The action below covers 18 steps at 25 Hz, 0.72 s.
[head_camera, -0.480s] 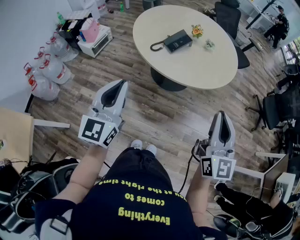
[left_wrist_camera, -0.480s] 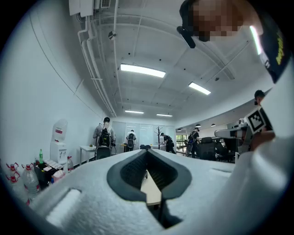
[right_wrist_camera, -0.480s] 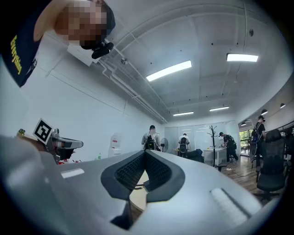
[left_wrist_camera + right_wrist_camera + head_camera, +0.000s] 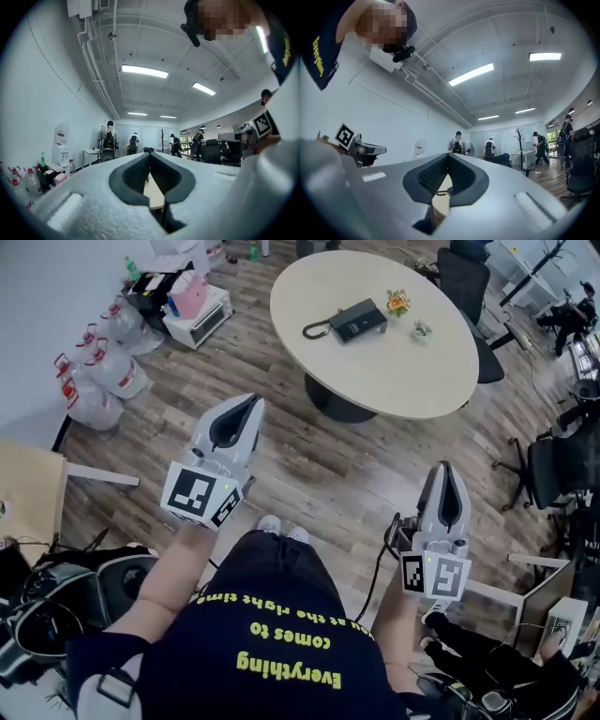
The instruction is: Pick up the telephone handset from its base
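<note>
- The left tool (image 4: 251,402) was held out ahead of the body on the left and pointed toward the far side. Its jaws were closed together with nothing between them.
- The right tool (image 4: 443,468) was held nearer the body on the right, its jaws likewise closed and empty.
- The bare left forearm (image 4: 173,573) and right forearm (image 4: 394,624) reached forward from the torso.

The person's dark shirt (image 4: 281,634) carries upside-down yellow print: "Everything comes to … at the right time".

Head view down; gripper views toward table (image 4: 403,371)
</note>
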Tool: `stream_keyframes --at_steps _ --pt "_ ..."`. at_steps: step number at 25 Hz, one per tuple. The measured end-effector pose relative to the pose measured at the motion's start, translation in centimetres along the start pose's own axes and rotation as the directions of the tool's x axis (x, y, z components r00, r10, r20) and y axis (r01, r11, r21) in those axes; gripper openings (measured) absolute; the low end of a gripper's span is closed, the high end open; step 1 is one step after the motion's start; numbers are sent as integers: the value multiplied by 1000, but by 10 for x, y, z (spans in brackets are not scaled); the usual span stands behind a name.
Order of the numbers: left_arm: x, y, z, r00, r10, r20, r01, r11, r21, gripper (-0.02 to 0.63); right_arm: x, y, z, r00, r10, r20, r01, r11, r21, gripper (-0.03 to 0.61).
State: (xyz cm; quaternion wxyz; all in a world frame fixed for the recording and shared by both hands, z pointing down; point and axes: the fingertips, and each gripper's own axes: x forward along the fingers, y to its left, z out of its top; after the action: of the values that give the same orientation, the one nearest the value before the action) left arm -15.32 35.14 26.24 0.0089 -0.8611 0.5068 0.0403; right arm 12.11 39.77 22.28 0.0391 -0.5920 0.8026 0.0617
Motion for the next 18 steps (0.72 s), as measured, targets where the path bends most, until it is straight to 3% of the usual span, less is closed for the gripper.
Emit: stream_keyframes --at_steps 2,5,8,12,18 --pt "2 -3 1 1000 -1 2 1 1000 -10 6 4 0 -4 999 33 -19 -32 999 22 40" --pt "4 -12 -3 1000 -10 -19 10 1000 -17 151 6 2 -14 994 84 -62 -82 996 38 91" --pt "6 -20 -10 999 -9 -44 8 1000 -22 223 7 1 -21 991 112 -76 -108 993 47 140" --pt "10 -31 -19 997 -22 -69 18 999 -48 263 9 0 -26 988 131 -78 -127 990 58 192" --pt "36 -32 -20 996 -55 -76 50 997 -65 314 27 -10 -31 987 137 -90 -131 989 69 218"
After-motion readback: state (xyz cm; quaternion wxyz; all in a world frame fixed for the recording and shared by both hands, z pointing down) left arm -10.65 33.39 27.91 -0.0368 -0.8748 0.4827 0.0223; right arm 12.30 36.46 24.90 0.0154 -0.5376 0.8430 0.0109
